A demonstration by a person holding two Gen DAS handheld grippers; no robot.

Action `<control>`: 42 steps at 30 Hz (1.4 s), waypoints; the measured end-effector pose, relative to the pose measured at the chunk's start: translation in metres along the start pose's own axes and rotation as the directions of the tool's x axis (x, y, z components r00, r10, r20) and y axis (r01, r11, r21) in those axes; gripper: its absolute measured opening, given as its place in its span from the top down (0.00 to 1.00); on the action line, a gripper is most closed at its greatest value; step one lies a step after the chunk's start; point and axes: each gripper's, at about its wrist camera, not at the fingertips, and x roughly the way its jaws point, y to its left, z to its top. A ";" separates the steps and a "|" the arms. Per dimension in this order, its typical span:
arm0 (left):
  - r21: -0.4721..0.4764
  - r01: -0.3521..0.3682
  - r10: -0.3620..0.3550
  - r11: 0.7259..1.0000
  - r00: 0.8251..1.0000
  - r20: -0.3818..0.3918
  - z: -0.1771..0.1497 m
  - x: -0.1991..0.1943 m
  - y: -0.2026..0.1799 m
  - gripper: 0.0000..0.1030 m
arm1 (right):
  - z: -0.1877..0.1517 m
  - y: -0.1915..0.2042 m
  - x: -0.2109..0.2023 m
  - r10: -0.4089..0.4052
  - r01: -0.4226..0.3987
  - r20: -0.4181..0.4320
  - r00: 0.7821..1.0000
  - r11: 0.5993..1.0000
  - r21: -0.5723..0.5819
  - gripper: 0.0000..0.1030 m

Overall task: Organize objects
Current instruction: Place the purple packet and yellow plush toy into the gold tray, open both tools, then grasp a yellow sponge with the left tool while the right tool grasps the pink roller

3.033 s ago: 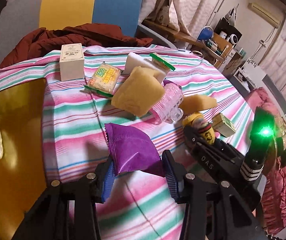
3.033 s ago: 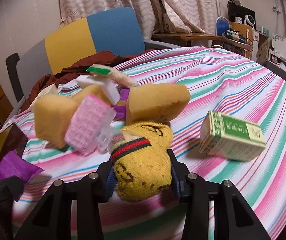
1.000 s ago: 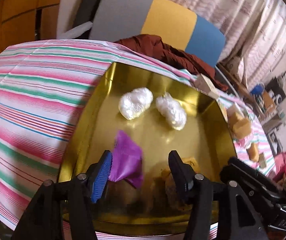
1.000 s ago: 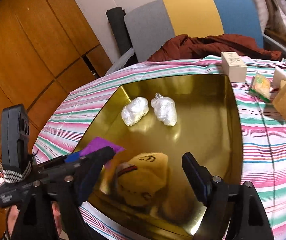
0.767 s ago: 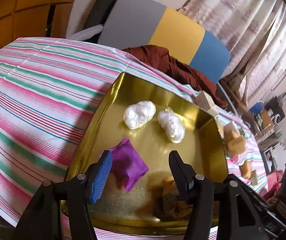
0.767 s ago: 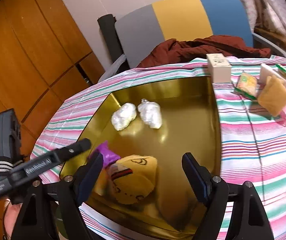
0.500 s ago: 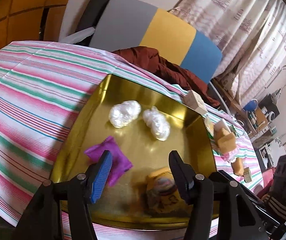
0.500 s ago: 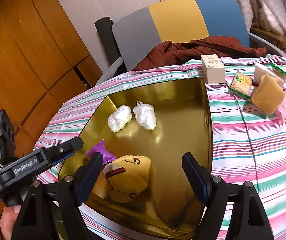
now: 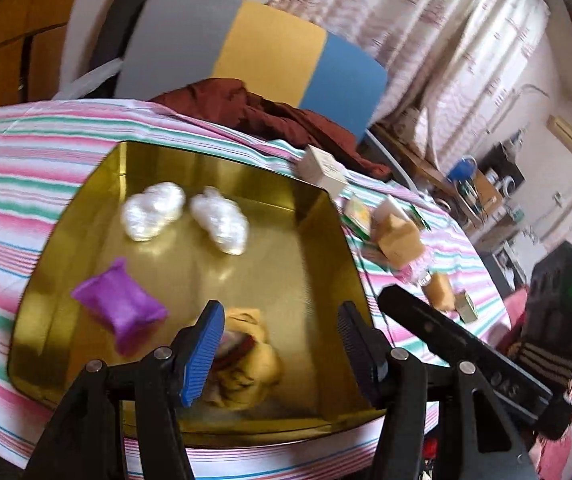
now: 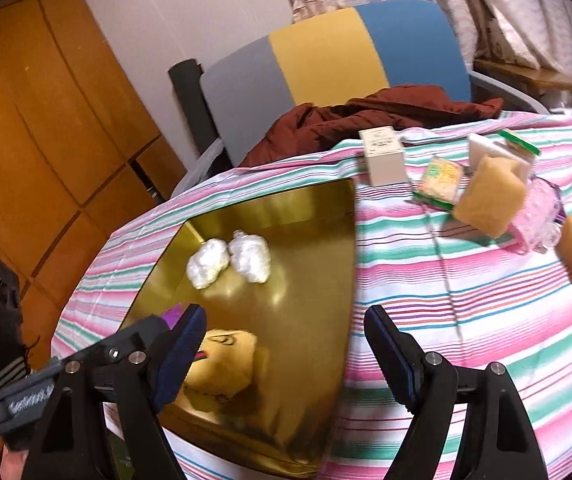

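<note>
Both drops look done: left gripper (image 9: 279, 344) & right gripper (image 10: 286, 350) gape wide, empty, purple packet (image 9: 119, 306) & yellow sock (image 10: 221, 364) in gold tray (image 10: 306, 320); next prob. fetch sponge (image 10: 490, 196) off counter (image 10: 466, 280).

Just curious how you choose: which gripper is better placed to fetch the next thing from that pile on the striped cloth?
Probably the right gripper: open, empty, and on the pile's side of the gold tray. The left gripper is over the tray.

"DAS" on right tool (image 9: 486, 364).
</note>
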 end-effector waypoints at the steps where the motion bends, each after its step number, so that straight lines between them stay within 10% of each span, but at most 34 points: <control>1: 0.014 0.005 -0.005 1.000 1.000 -0.011 -0.001 0.003 -0.006 0.42 | 0.000 -0.005 -0.002 -0.004 0.004 0.005 1.000 1.000 0.013 0.21; 26: 0.252 0.127 -0.087 0.959 0.983 -0.161 -0.026 0.042 -0.118 0.42 | 0.004 -0.170 -0.040 -0.244 0.230 0.046 0.969 0.951 0.207 0.21; 42: 0.247 0.103 -0.062 0.963 0.984 -0.170 -0.025 0.043 -0.118 0.42 | 0.097 -0.200 0.019 -0.232 0.224 0.049 0.972 0.967 0.124 0.23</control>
